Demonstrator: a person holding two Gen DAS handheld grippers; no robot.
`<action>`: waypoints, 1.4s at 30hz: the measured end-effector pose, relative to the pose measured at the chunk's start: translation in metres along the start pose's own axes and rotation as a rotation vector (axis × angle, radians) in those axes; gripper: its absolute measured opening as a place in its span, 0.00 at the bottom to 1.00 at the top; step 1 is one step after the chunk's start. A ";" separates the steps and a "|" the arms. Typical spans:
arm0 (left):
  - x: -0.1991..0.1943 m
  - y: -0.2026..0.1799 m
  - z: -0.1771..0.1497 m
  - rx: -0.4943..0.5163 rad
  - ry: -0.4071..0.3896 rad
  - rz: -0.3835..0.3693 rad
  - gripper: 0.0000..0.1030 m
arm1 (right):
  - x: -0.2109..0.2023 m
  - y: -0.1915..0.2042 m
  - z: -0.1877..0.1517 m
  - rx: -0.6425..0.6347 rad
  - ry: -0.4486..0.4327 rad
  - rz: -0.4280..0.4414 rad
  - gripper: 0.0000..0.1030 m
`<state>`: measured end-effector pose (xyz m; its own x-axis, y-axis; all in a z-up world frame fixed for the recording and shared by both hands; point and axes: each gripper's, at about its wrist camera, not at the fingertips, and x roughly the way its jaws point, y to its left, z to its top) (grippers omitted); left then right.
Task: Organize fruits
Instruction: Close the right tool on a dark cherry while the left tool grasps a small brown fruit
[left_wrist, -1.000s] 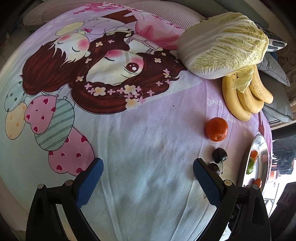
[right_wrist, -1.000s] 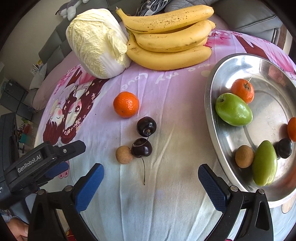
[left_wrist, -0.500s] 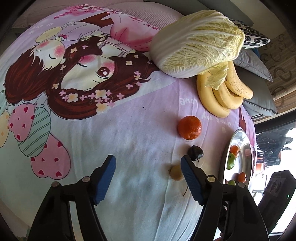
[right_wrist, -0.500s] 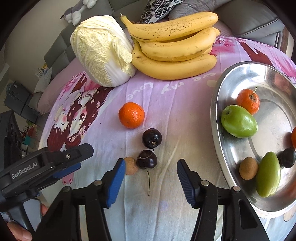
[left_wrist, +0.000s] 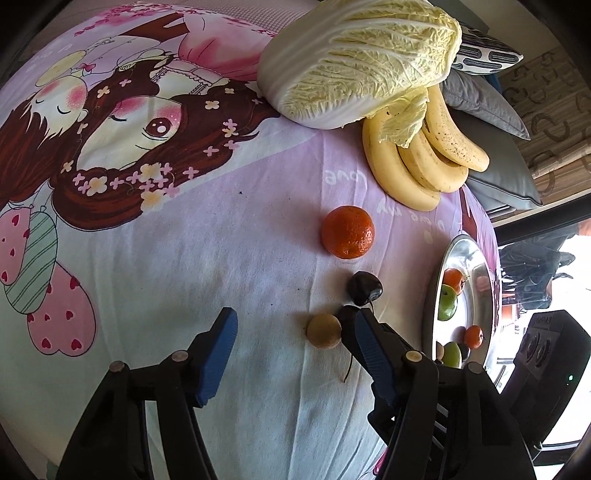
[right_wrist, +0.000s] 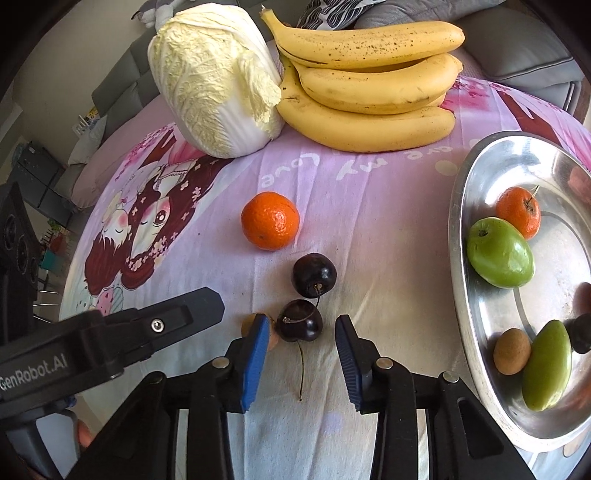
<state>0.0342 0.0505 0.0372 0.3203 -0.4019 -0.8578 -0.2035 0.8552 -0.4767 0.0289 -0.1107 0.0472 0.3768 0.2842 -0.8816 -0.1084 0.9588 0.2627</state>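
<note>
Cherries lie loose on the cartoon-print cloth (left_wrist: 258, 280). Left wrist view: the left gripper (left_wrist: 291, 341), jaws closing but still apart on nothing, hangs beside the brown longan (left_wrist: 324, 331). Right wrist view: the right gripper (right_wrist: 301, 345), jaws closing, brackets the near cherry (right_wrist: 299, 320) without touching; the steel tray (right_wrist: 476, 332) sits right.

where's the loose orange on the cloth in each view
Left wrist: the orange sits right of centre, below the bananas and above a cherry.
Right wrist: the orange sits just left of centre, below the cabbage and above the same cherry.
Shared landmark: the bananas, lying beyond the orange in both views.
</note>
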 end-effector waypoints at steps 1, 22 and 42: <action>0.000 0.000 0.000 -0.001 0.000 -0.002 0.61 | 0.000 0.001 0.000 -0.004 -0.002 0.000 0.36; 0.015 -0.022 -0.001 0.066 0.045 -0.050 0.41 | -0.015 -0.019 -0.004 0.029 -0.023 0.019 0.24; 0.032 -0.030 -0.004 0.090 0.073 -0.006 0.23 | -0.020 -0.026 -0.006 0.035 -0.025 0.023 0.24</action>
<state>0.0467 0.0103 0.0231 0.2521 -0.4270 -0.8684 -0.1172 0.8773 -0.4654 0.0192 -0.1408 0.0556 0.3971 0.3056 -0.8654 -0.0851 0.9511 0.2969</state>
